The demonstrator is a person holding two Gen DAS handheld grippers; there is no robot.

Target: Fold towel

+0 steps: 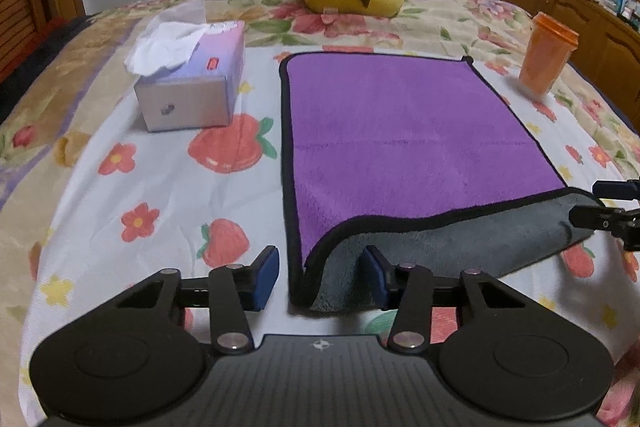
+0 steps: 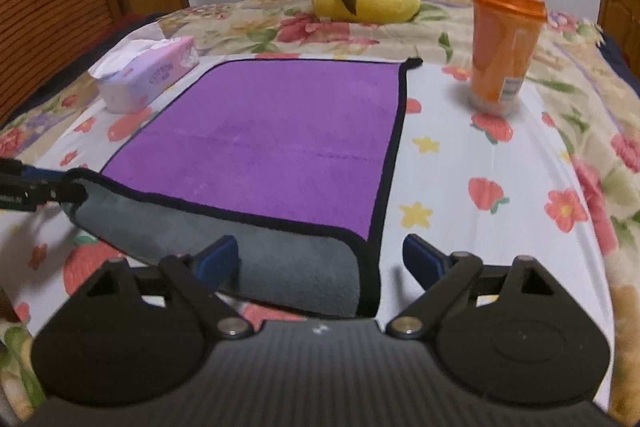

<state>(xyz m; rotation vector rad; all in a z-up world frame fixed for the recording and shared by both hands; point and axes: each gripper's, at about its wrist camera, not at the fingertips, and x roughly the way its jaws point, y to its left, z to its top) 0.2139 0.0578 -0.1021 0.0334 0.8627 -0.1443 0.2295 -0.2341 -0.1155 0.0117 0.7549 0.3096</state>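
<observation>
While the tissue box (image 2: 150, 78) reads "COTTON", the purple towel (image 1: 404, 131) runs lengthwise away from both gaping grippers, left gripper (image 1: 324, 277) and right gripper (image 2: 320, 261), its near edge flipped grey-side-up.

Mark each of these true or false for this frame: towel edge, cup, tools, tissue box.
1. The near edge of the purple towel is turned up, showing its grey underside. True.
2. The orange cup lies tipped over. False: it stands upright on the bedsheet, to the right of the towel.
3. The left tool and the right tool are both open, each at a near corner of the towel. True.
4. The tissue box sits on the towel. False: it rests on the sheet to the towel's left.
</observation>
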